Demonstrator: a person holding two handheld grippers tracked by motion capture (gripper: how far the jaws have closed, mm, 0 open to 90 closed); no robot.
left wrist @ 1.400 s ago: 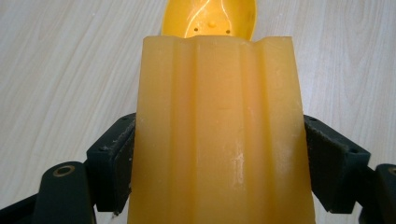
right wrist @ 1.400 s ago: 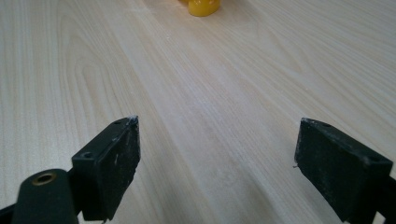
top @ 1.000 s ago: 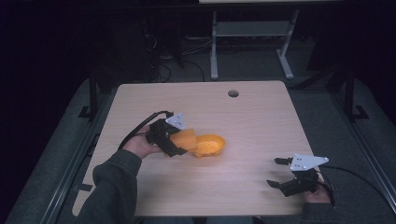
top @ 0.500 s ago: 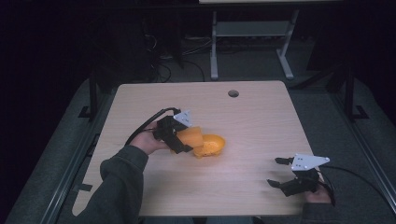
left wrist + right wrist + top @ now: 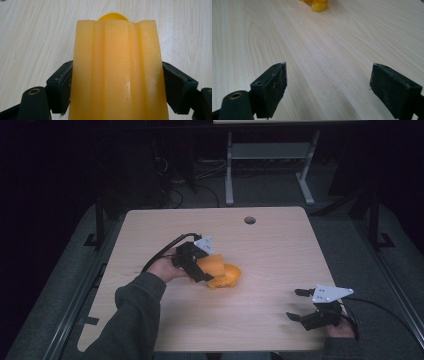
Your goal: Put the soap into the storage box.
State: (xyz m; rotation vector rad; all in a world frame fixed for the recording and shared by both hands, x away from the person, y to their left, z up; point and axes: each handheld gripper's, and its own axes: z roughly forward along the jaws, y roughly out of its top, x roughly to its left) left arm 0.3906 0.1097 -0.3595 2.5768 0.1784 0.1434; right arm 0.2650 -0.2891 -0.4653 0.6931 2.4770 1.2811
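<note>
A person sits at a pale wooden desk (image 5: 270, 250) and holds a black tool in each hand. In the high view, the left tool (image 5: 200, 265) sits a little left of the middle of the frame. It is clenched on an orange cup (image 5: 212, 266), with one jaw on each side of it. The cup is tilted, and its far end rests in or against an orange bowl (image 5: 231, 276) that sits on the desk just to the right of it. I cannot tell if the cup sits inside the bowl or only touches it. In the left gripper view, the orange cup (image 5: 117, 72) takes up the middle of the frame. It has soft ridges that run up and down its side. The two black jaws press on it from the lower left and lower right. A small bit of the orange bowl (image 5: 112, 16) peeks over the top of the cup. The right tool (image 5: 300, 305) is in the lower right of the high view, near the front edge of the desk and well apart from the cup and bowl. Its jaws are spread wide with nothing between them. In the right gripper view, the two black jaws stand far apart at the bottom of the frame, low over bare wood. A bit of the orange things (image 5: 319, 5) shows at the top of that frame.
</note>
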